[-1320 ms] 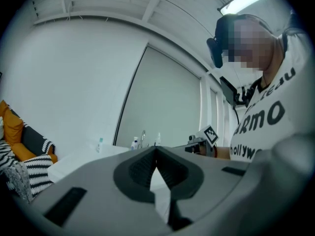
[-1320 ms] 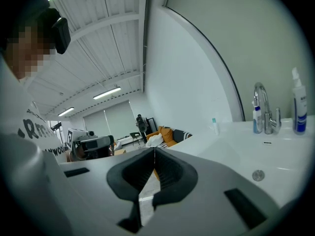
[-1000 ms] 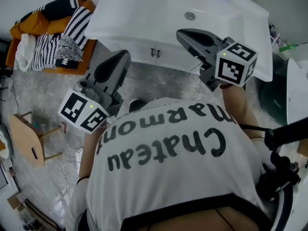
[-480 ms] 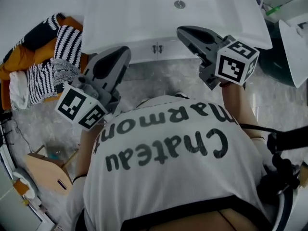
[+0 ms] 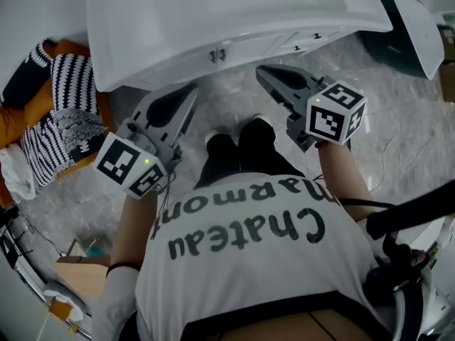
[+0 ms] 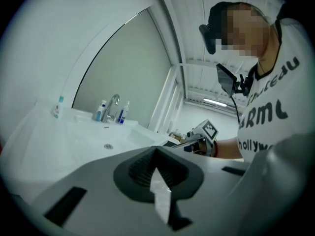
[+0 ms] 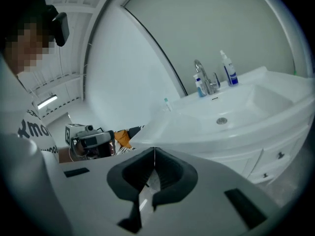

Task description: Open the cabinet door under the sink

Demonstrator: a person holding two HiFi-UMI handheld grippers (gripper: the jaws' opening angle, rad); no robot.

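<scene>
Cabinet door (image 5: pixel 245 48) shut, tucked under sink (image 5: pixel 178 20) edge.
Left gripper (image 5: pixel 190 91) and right gripper (image 5: pixel 263 73) both closed, empty, short of door; floor (image 5: pixel 227 101) between.

The left tongs (image 5: pixel 190 91) and right tongs (image 5: pixel 264 73), jaws together, hang above the marbled floor (image 5: pixel 402 126). They point toward the closed cabinet doors (image 5: pixel 249 48) beneath the white sink (image 5: pixel 178 20), touching neither door.
</scene>
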